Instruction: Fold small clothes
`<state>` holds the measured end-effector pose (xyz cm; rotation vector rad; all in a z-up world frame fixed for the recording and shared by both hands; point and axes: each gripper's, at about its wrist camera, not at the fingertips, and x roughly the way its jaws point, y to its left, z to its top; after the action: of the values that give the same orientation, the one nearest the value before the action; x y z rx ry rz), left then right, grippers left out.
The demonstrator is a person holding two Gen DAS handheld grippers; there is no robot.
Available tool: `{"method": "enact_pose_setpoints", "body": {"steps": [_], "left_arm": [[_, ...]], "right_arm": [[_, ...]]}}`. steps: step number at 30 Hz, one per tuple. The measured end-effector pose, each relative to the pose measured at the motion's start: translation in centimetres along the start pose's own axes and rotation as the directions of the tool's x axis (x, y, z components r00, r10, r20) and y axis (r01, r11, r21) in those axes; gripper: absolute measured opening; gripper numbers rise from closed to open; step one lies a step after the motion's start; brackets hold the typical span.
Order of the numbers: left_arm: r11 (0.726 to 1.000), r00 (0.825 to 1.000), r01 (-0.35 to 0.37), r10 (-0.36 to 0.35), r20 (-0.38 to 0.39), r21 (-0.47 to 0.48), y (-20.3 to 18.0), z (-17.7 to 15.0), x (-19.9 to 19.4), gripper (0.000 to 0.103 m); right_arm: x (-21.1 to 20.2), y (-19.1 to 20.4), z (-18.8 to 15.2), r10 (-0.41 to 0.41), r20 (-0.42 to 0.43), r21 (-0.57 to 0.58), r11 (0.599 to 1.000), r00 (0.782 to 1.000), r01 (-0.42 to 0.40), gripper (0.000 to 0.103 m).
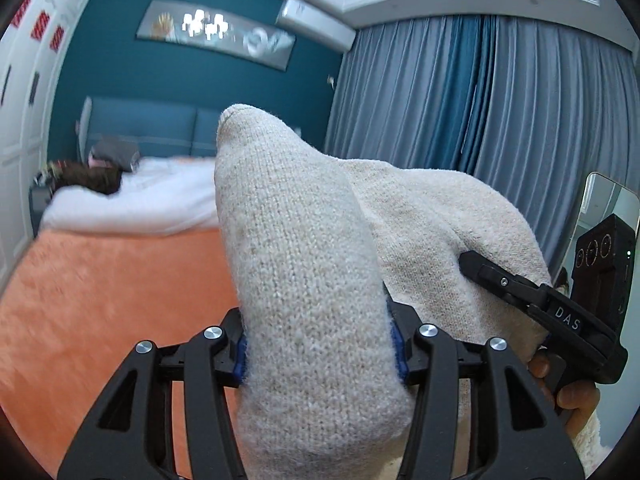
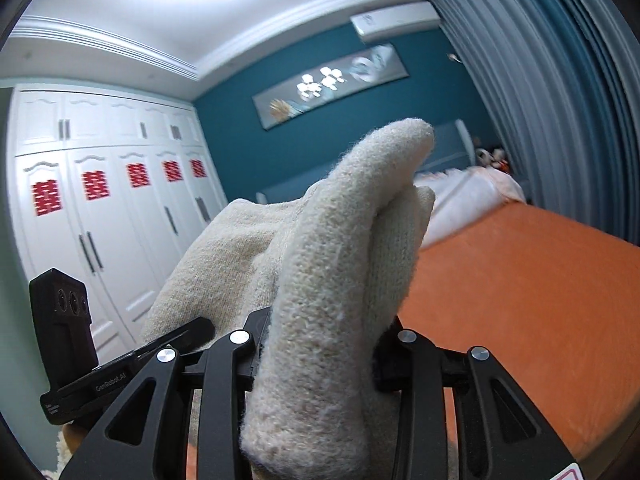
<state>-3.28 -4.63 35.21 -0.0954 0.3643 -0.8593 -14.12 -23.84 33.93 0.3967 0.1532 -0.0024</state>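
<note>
A cream knitted garment (image 1: 304, 240) hangs bunched in the air above the bed, a thick fold of it rising out of each gripper. My left gripper (image 1: 320, 344) is shut on one fold, its blue pads (image 1: 242, 360) pressed into the wool. Just to the right, my right gripper (image 1: 516, 292) bites into the same cloth, with a hand (image 1: 576, 396) under it. In the right wrist view the garment (image 2: 340, 240) stands up between the right gripper (image 2: 320, 348), which is shut on it. My left gripper (image 2: 176, 340) shows at the lower left, clamped on the neighbouring part.
An orange bedspread (image 1: 100, 300) lies below, with a white quilt (image 1: 140, 196) and dark items by the blue headboard (image 1: 160, 128). Blue-grey curtains (image 1: 480, 100) line one side, white wardrobes (image 2: 100, 220) the other. A mirror (image 1: 600, 208) stands at the far right.
</note>
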Motion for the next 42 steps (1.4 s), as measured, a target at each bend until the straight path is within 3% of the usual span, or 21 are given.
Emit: {"method": "enact_pose_setpoints", "body": {"steps": [7, 12, 14, 16, 17, 18, 19, 20, 21, 22, 23, 25, 26, 28, 31, 32, 33, 34, 36, 39, 42], "left_arm": [[0.994, 0.993, -0.107, 0.106, 0.060, 0.008, 6.5, 0.7, -3.5, 0.052], [0.981, 0.984, -0.178, 0.176, -0.032, -0.076, 13.4, -4.2, -1.6, 0.053], [0.969, 0.976, -0.209, 0.197, -0.098, -0.131, 16.9, -8.3, 0.4, 0.054], [0.948, 0.953, -0.257, 0.217, -0.212, -0.189, 20.7, -13.7, 3.1, 0.055], [0.934, 0.932, -0.289, 0.224, -0.284, -0.210, 22.1, -16.9, 4.5, 0.056], [0.917, 0.902, -0.330, 0.236, -0.362, -0.224, 23.4, -20.0, 5.8, 0.055], [0.889, 0.854, -0.390, 0.252, -0.455, -0.240, 24.7, -23.3, 6.7, 0.053], [0.860, 0.827, -0.428, 0.248, -0.504, -0.278, 25.7, -25.5, 6.7, 0.053], [0.829, 0.832, -0.455, 0.264, -0.488, -0.326, 26.4, -26.7, 5.4, 0.054], [0.825, 0.868, -0.422, 0.247, -0.431, -0.376, 26.8, -26.7, 4.0, 0.056], [0.815, 0.887, -0.401, 0.230, -0.401, -0.418, 27.3, -26.4, 2.9, 0.061], [0.789, 0.898, -0.396, 0.224, -0.379, -0.470, 28.4, -25.5, 2.3, 0.071], [0.784, 0.898, -0.394, 0.220, -0.380, -0.479, 28.7, -25.2, 2.2, 0.075], [0.780, 0.893, -0.387, 0.184, -0.411, -0.491, 29.3, -25.6, 3.5, 0.080], [0.765, 0.868, -0.371, 0.084, -0.489, -0.527, 30.1, -27.6, 6.3, 0.080], [0.758, 0.857, -0.372, 0.058, -0.511, -0.536, 30.1, -28.1, 6.8, 0.078], [0.758, 0.846, -0.392, 0.074, -0.528, -0.521, 29.7, -28.3, 7.0, 0.070], [0.769, 0.850, -0.386, 0.081, -0.521, -0.509, 29.0, -28.1, 6.8, 0.064], [0.790, 0.869, -0.359, 0.088, -0.487, -0.497, 28.4, -26.9, 6.5, 0.047], [0.818, 0.922, -0.273, 0.071, -0.382, -0.507, 27.2, -23.5, 5.3, 0.044], [0.849, 0.943, -0.234, 0.079, -0.324, -0.474, 25.9, -21.2, 5.2, 0.045]], "right_arm": [[5.2, 4.0, -1.2, 0.131, -0.025, -0.009, 0.991, 0.991, -0.131, 0.033], [10.9, 2.1, -7.9, 0.189, -0.155, 0.130, 0.977, 0.970, -0.170, 0.035], [14.0, 0.1, -12.8, 0.168, -0.234, 0.193, 0.973, 0.958, -0.123, 0.035], [16.8, -2.0, -18.4, 0.122, -0.353, 0.224, 0.974, 0.928, -0.043, 0.040], [18.3, -3.4, -22.0, 0.080, -0.443, 0.228, 0.973, 0.893, 0.026, 0.041], [19.3, -4.9, -25.3, 0.036, -0.526, 0.231, 0.967, 0.850, 0.103, 0.041], [19.6, -5.9, -27.7, -0.005, -0.582, 0.225, 0.960, 0.813, 0.167, 0.041], [19.5, -7.2, -29.8, -0.052, -0.628, 0.209, 0.950, 0.777, 0.233, 0.041], [18.8, -8.0, -30.6, -0.086, -0.638, 0.198, 0.942, 0.765, 0.270, 0.041], [17.9, -8.5, -30.6, -0.074, -0.621, 0.214, 0.941, 0.780, 0.260, 0.042], [17.1, -8.8, -30.1, -0.060, -0.602, 0.228, 0.943, 0.796, 0.244, 0.045], [16.9, -8.8, -29.5, -0.062, -0.596, 0.214, 0.949, 0.800, 0.233, 0.065], [17.5, -8.7, -29.3, -0.043, -0.602, 0.212, 0.954, 0.797, 0.212, 0.067], [19.4, -8.5, -30.2, 0.005, -0.643, 0.231, 0.955, 0.766, 0.188, 0.074], [23.2, -8.3, -33.5, 0.019, -0.748, 0.226, 0.947, 0.663, 0.228, 0.075], [23.8, -8.2, -34.5, 0.034, -0.759, 0.233, 0.946, 0.650, 0.224, 0.074], [24.1, -7.9, -34.3, 0.039, -0.752, 0.241, 0.945, 0.658, 0.219, 0.063], [24.4, -7.6, -33.9, 0.069, -0.747, 0.260, 0.946, 0.662, 0.195, 0.043], [24.5, -6.4, -31.9, 0.050, -0.732, 0.227, 0.958, 0.680, 0.174, 0.035], [22.9, -3.8, -26.7, 0.055, -0.643, 0.168, 0.983, 0.764, 0.070, 0.031], [21.7, -3.9, -23.4, 0.046, -0.587, 0.141, 0.989, 0.808, 0.047, 0.033]]}}
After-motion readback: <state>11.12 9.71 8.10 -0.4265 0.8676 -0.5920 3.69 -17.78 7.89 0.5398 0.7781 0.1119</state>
